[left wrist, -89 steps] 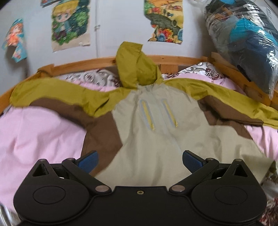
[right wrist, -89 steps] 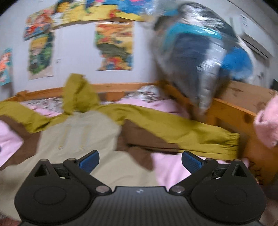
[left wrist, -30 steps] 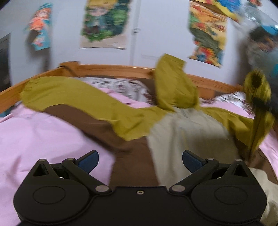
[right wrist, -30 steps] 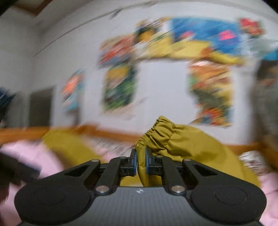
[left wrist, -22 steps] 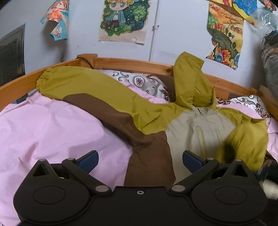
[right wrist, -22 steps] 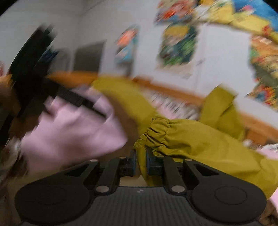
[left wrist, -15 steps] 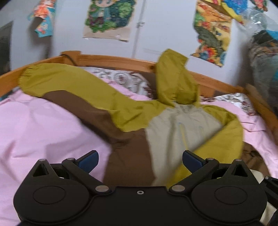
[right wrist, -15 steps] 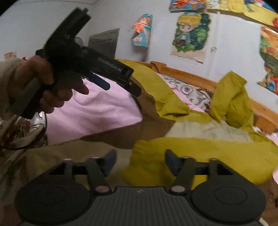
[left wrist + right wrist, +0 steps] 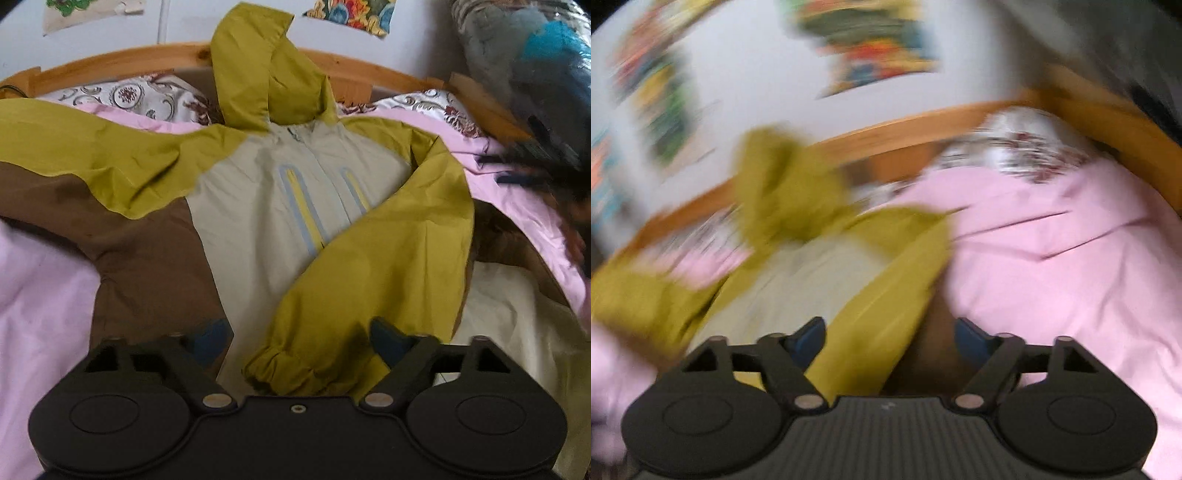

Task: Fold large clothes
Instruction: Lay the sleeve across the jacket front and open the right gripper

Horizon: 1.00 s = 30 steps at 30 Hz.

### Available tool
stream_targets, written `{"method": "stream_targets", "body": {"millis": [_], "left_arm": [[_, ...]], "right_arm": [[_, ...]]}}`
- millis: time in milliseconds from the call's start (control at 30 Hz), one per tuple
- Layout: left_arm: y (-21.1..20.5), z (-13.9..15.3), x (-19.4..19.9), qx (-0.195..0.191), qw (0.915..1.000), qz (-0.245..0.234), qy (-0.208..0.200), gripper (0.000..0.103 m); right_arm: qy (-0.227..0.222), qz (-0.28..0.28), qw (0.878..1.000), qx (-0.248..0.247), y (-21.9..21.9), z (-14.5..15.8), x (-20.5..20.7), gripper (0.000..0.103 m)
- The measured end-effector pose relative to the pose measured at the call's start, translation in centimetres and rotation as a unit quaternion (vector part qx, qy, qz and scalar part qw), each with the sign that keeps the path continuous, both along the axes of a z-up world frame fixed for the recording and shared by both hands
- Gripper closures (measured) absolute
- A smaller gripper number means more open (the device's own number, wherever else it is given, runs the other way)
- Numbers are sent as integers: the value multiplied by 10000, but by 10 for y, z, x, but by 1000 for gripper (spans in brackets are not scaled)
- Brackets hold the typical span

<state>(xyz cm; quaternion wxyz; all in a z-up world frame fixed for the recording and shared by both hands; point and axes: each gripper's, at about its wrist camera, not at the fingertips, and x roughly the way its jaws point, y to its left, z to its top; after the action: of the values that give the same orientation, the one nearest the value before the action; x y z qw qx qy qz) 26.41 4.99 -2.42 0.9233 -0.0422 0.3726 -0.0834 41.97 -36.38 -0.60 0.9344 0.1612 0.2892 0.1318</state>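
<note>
A hooded jacket (image 9: 258, 206) lies face up on the bed, with a beige body, olive sleeves and brown side panels. One olive sleeve (image 9: 388, 251) is folded across the body, and its gathered cuff (image 9: 280, 365) lies low between the fingers of my left gripper (image 9: 299, 341). That gripper's jaws are closing and the pads do not press on the cuff. The other sleeve (image 9: 74, 147) stretches out to the left. The right wrist view is blurred: my right gripper (image 9: 890, 339) is open above the folded sleeve (image 9: 871, 317) and holds nothing.
The pink sheet (image 9: 40, 302) covers the bed inside a wooden frame (image 9: 122, 62). Patterned pillows (image 9: 140, 92) lie by the headboard. A plastic bag of clothes (image 9: 535, 55) sits at the upper right. Posters hang on the wall. A dark blurred shape (image 9: 546, 177) crosses the right edge.
My right gripper carried the cuff across the jacket, opened and let go, then swung away to the right. My left gripper dropped closer over the cuff and its jaws narrowed.
</note>
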Motion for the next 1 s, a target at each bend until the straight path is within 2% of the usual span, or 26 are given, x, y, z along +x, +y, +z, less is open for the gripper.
{"method": "stream_targets", "body": {"millis": [33,67,100,133,167,200,233,300,367,400,467,500,533,667,700,767,800,833,867,933,1000], "left_arm": [[0,-2,5,23,10000,10,43,30],[-2,-2,8,29,10000,13,43,40],[-2,-3,10,4,10000,-17,25,55],[-3,-3,12,-26,10000,-87,26,64],[-6,-4,15,5,9999,-164,44,76],[-8,-4,14,66,9998,-199,16,84],[-10,-4,14,137,9996,-236,-54,89],[-13,-1,9,158,9990,-304,-283,97],[-13,5,4,74,9977,-298,-596,99],[-14,8,2,39,9970,-286,-722,100],[-16,12,0,14,9958,-154,-899,101],[-17,13,2,37,9961,-55,-885,101],[-16,10,6,38,9967,69,-814,101],[-1,-5,28,-153,9981,503,-307,101],[3,-8,31,-246,9977,597,-227,101],[10,-12,34,-374,9964,747,-171,101],[14,-13,33,-400,9960,779,-174,101],[16,-14,32,-396,9959,791,-170,101],[18,-16,31,-381,9961,783,-154,101],[22,-18,30,-392,9962,769,-85,101],[26,-19,34,-495,9956,796,9,101]], "right_arm": [[76,-198,9997,121,0,-2,18,32],[144,-309,9992,202,1,-2,34,32],[172,-361,9991,167,6,-2,47,34],[205,-395,9990,105,9,-2,56,41],[270,-366,9989,54,13,-2,65,51],[356,-332,9988,-11,23,-5,75,86],[445,-365,9982,-166,28,-5,82,97],[263,-307,9972,-629,42,10,88,100],[-242,-325,9912,-1262,52,29,85,100],[-579,-315,9843,-1637,60,41,83,100],[-1288,-339,9600,-2462,81,59,79,103],[-1590,-387,9469,-2769,91,67,80,103],[-1721,-365,9408,-2898,98,72,84,103],[-1326,-14,9531,-2720,103,76,102,102],[-1283,76,9544,-2696,99,72,98,97],[-1204,274,9562,-2654,86,62,84,74],[-1184,394,9573,-2607,78,56,76,57],[-1162,524,9582,-2560,70,52,66,48],[-1056,745,9602,-2475,57,44,55,45],[-791,1068,9648,-2269,37,28,36,28],[-500,1285,9677,-2112,19,8,22,20]]}}
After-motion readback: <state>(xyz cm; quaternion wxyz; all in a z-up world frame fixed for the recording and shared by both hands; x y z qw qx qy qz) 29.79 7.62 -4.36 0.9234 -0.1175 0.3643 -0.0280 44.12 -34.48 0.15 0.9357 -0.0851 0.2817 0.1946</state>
